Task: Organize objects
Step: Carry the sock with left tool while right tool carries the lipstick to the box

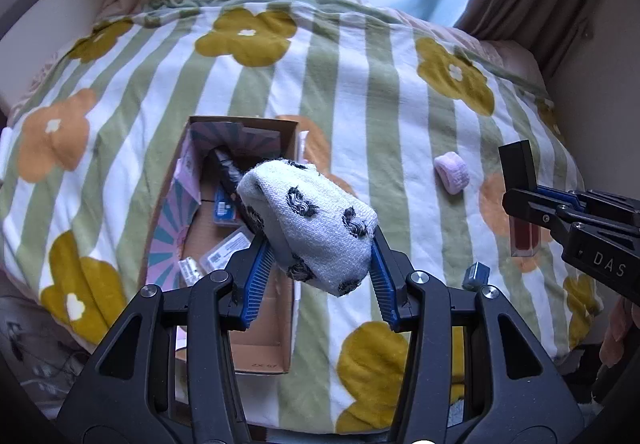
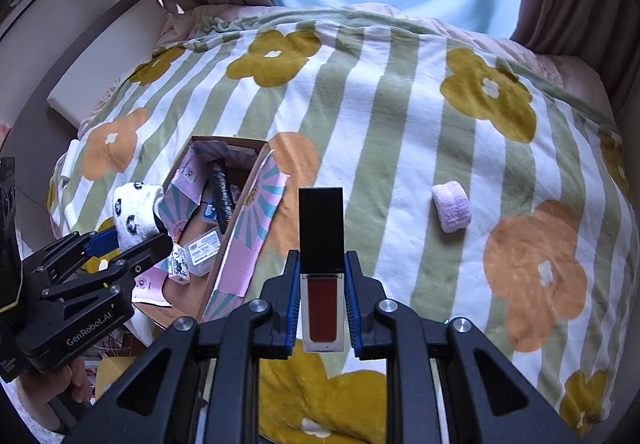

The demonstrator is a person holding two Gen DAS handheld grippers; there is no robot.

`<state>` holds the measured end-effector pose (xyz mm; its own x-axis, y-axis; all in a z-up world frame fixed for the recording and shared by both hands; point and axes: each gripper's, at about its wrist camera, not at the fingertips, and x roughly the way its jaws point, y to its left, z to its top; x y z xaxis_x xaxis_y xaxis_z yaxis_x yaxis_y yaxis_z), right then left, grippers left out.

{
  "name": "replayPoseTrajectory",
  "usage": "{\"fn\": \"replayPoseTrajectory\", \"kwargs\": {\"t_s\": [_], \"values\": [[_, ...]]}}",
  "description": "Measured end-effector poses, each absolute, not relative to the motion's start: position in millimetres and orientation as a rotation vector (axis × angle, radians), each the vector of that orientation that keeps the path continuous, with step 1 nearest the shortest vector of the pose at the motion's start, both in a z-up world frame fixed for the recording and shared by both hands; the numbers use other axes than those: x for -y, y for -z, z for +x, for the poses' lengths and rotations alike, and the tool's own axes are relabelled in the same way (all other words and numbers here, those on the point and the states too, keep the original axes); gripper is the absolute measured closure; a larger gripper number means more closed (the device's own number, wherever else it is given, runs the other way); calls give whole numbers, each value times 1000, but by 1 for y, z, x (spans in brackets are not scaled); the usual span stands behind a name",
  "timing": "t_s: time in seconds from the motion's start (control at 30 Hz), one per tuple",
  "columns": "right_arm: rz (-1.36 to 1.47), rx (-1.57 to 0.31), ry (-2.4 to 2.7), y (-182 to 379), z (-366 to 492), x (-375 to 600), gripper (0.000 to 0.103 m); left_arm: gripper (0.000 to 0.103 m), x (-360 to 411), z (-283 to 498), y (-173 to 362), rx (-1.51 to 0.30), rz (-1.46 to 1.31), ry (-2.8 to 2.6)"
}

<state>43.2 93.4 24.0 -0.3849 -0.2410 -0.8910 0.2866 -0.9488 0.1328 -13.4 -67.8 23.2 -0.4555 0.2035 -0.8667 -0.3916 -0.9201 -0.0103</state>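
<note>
The left gripper (image 1: 318, 244) is clamped on a rolled white sock with black spots (image 1: 308, 224), held above the open cardboard box (image 1: 240, 244). The right gripper (image 2: 323, 292) pinches a red lip-gloss tube (image 2: 322, 308) with a black cap, right of the box. Beyond it, a pink hair tie (image 2: 451, 211) lies on the flowered blanket (image 2: 400, 103). Only the left view shows a small blue-grey object (image 1: 476, 276) on the blanket; only the right view shows the hand (image 2: 60, 380) under the left gripper.

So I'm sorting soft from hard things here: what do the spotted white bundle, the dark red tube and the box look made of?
Spotted white bundle: knitted or terry fabric, matte, going by the looped weave; probably socks. Dark red tube: clear glossy body, glass or plastic, with a matte black cap, probably plastic. Box: brown cardboard, with printed pink and teal flaps.
</note>
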Motion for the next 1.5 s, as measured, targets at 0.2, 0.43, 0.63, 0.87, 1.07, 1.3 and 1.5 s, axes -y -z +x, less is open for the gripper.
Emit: {"fn": "replayPoseTrajectory", "kwargs": {"t_s": [0.2,0.43,0.63,0.87,1.07,1.3,1.5], "values": [[1466,-153,2255,-23,27,-41,84,61,114,-21,-22,-184,-1457,-2494],[1442,-271,2088,-2,8,26,84,61,162,-23,5,-50,-1588,-2555],[1456,-344,1985,34,-13,75,84,61,177,-25,47,-28,-1698,-2548],[1518,-392,1865,93,-41,123,84,61,171,-37,102,-3,-1785,-2489],[1586,-419,1778,147,-60,153,84,61,167,-50,135,1,-1826,-2462],[1634,-410,1762,177,-77,163,84,61,163,-64,149,-28,-1852,-2444],[1653,-423,1740,181,-77,166,84,60,158,-63,154,-49,-1869,-2407]]}}
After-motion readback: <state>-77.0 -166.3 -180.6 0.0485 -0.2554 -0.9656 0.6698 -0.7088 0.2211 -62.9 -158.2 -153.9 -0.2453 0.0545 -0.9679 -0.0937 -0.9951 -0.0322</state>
